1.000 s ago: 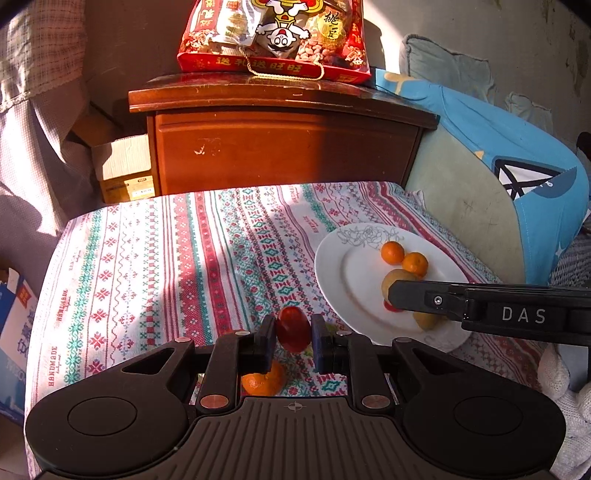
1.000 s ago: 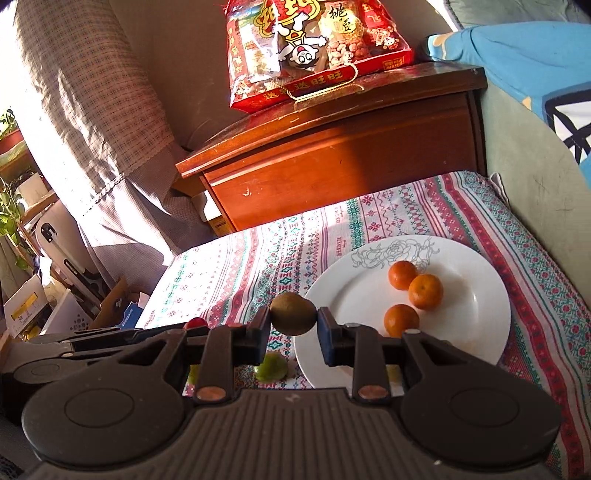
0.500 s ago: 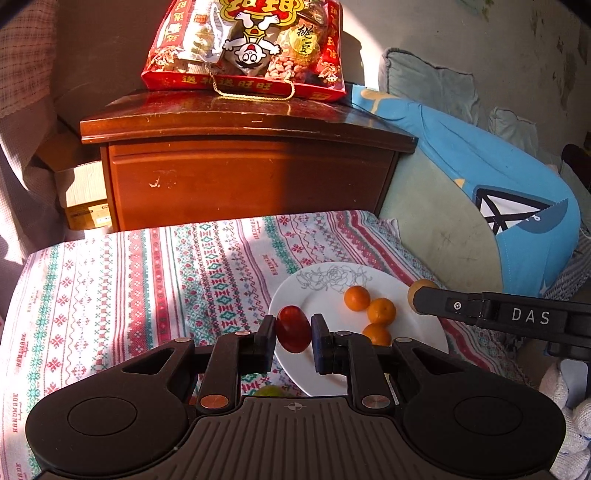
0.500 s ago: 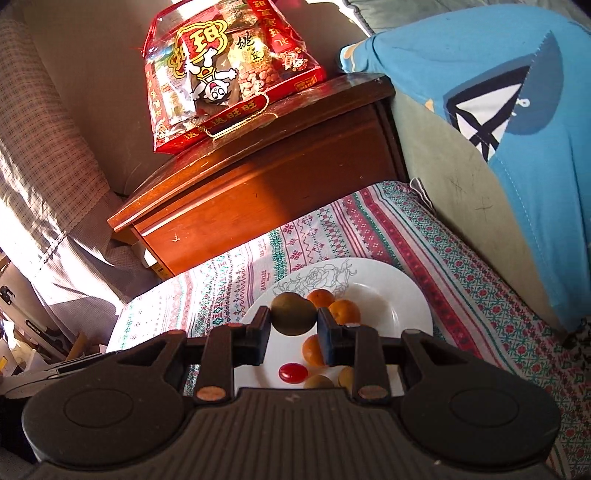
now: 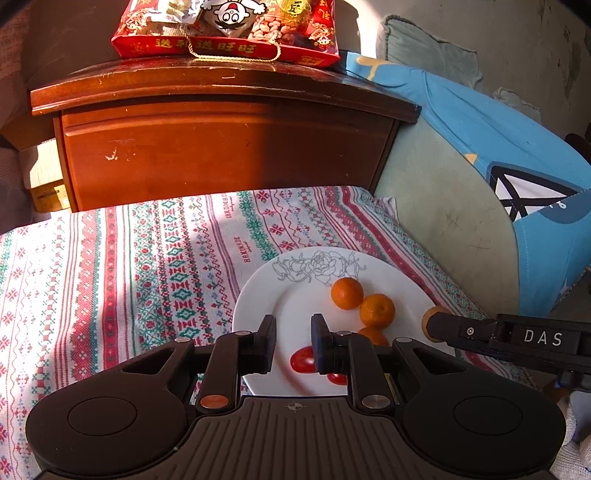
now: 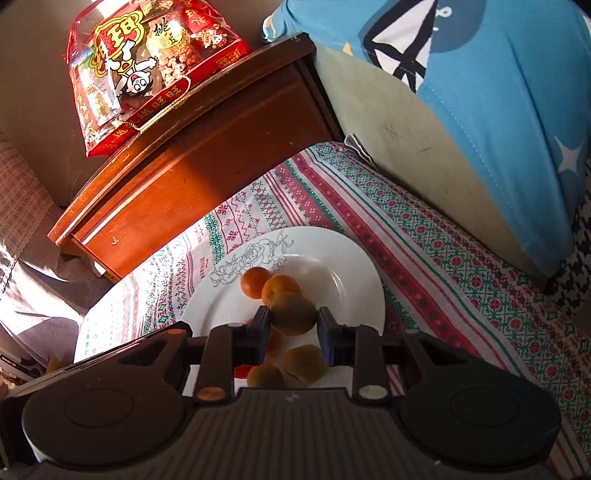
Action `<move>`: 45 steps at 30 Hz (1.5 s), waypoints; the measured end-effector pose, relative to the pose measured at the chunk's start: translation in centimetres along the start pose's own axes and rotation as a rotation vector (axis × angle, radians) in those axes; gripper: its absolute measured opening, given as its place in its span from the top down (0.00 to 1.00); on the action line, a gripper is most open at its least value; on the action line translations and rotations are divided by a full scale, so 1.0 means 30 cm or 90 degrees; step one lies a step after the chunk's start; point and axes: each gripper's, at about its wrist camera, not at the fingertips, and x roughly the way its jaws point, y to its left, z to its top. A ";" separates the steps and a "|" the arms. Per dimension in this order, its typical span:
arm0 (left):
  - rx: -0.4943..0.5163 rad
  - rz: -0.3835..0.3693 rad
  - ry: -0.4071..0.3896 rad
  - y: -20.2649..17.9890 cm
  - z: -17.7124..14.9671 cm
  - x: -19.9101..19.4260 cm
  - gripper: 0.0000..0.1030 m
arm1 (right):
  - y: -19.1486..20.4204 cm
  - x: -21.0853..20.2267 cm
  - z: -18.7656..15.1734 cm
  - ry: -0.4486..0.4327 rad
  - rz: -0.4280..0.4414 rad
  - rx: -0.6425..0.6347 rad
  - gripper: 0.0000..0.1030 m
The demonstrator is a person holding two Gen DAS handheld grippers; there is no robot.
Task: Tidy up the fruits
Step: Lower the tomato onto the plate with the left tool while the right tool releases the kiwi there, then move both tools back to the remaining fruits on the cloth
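Black pads of our right gripper are clamped on a round brownish-green fruit, pinched on both sides and hanging over the near half of the white plate. Our left gripper has its fingers drawn close with only a narrow slot between them, and we see nothing in that slot. Through it, lower down, a red tomato lies on the plate, partly hidden behind the right-hand finger. A second bit of red shows just right of that finger, and we cannot tell whether it belongs to the same tomato.

In the right wrist view, two more brownish fruits rest on the plate just below the held one, near the bottom centre of the frame. Beyond the fingers, towards the rose drawing on the rim, two small oranges sit touching each other. In the left wrist view we find a third orange just beside them, half hidden by the finger. There the right gripper also enters from the right edge, its fruit peeking out at the tip.

The plate stands on a striped, patterned tablecloth. Behind it is a brown wooden cabinet with a red snack bag on top, upper centre. A blue cushion fills the upper right.
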 end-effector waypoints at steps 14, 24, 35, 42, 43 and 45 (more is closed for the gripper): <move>-0.028 0.007 0.005 0.020 0.043 -0.043 0.69 | 0.052 -0.037 0.006 -0.019 0.036 -0.035 0.67; -0.036 0.041 0.005 0.105 0.051 -0.165 0.68 | 0.141 -0.044 -0.042 0.000 0.078 -0.110 0.67; -0.087 0.066 -0.005 0.247 0.006 -0.273 0.54 | 0.237 -0.033 -0.128 0.034 0.134 -0.195 0.67; -0.096 0.079 0.004 0.302 -0.040 -0.288 0.54 | 0.285 -0.011 -0.185 0.062 0.162 -0.234 0.67; -0.093 0.081 0.006 0.306 -0.050 -0.289 0.54 | 0.292 -0.007 -0.191 0.065 0.163 -0.239 0.67; -0.085 0.088 0.014 0.311 -0.070 -0.288 0.54 | 0.300 0.001 -0.203 0.071 0.166 -0.245 0.67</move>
